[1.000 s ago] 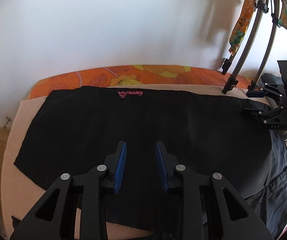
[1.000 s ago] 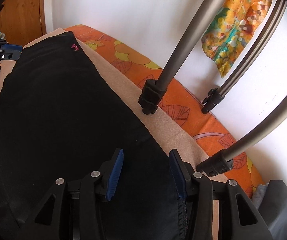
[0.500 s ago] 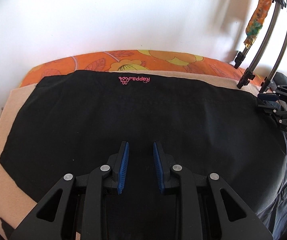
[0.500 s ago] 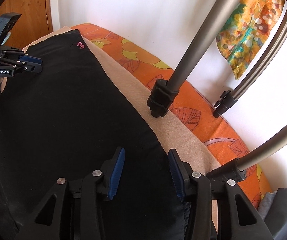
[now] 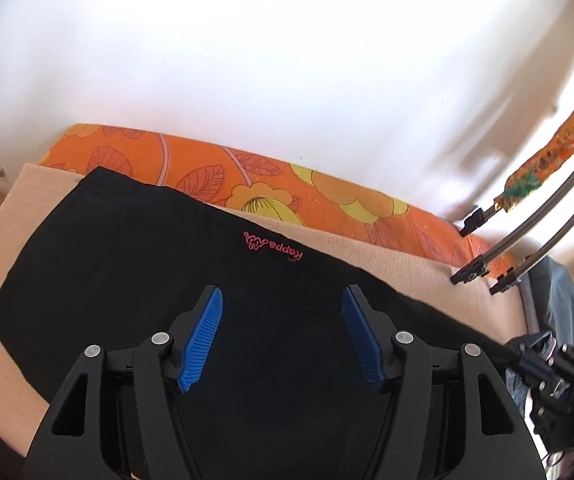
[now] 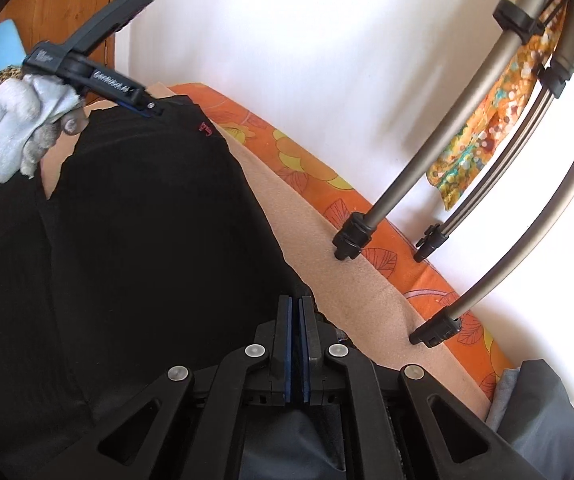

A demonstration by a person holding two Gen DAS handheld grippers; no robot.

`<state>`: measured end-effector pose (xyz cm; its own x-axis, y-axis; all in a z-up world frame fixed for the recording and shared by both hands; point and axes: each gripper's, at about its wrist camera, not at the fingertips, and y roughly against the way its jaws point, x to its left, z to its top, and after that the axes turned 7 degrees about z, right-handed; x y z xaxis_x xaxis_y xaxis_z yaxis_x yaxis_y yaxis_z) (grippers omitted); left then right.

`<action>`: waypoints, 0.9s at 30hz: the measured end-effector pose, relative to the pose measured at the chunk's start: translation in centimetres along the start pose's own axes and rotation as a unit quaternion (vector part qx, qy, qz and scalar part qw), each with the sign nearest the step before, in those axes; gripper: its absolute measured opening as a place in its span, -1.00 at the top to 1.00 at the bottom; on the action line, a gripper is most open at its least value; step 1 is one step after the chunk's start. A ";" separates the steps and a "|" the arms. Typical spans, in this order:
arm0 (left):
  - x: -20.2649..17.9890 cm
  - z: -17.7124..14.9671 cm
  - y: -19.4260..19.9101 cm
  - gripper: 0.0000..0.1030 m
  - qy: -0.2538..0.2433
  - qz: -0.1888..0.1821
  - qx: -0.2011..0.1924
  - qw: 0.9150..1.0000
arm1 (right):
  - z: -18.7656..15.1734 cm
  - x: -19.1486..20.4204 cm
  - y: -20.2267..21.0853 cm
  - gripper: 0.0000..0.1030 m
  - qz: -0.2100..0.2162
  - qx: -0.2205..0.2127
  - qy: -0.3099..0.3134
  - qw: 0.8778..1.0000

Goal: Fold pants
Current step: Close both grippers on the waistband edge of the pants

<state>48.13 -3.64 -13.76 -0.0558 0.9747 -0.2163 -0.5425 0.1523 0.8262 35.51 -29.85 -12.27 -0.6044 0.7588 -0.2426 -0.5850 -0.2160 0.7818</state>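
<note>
Nearest me, the right gripper [image 6: 296,312] has its blue pads pressed together where half a second ago they stood apart. They sit right at the pants' [image 6: 135,240] edge by the beige blanket [image 6: 367,304], and dark cloth shows under the frame, so I judge it has pinched the hem or edge there, though the pads hide the cloth itself. The left gripper [image 5: 283,332] has done the opposite: its jaws were narrow a moment back and are now spread wide over the black fabric, holding nothing. It has also swung, so the pink logo [image 5: 273,247] now lies just ahead of it and tilted.

To my eye that means one corner is caught and the other side is being readied, with the fold itself not yet begun. The pants lie flat across the blanket, on the orange flowered mattress [image 5: 327,200] along the wall.

Farther off, seen from the right wrist, the gloved left hand [image 6: 11,128] grips its tool from behind, nose angled down, its tip at or just above the far waist end near the logo. Beyond the blanket's edge stand three tripod legs [image 6: 399,192].
</note>
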 end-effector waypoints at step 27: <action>5.0 0.0 -0.5 0.88 0.088 -0.023 -0.010 0.996 | -2.8 4.7 1.3 0.24 -0.039 0.000 0.069 0.997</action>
<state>48.13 1.20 -15.21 -0.1751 0.9228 -0.3433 -0.5641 0.1917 0.8031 30.41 -28.23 -14.01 -0.6253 0.6821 -0.3790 -0.6334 -0.1599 0.7572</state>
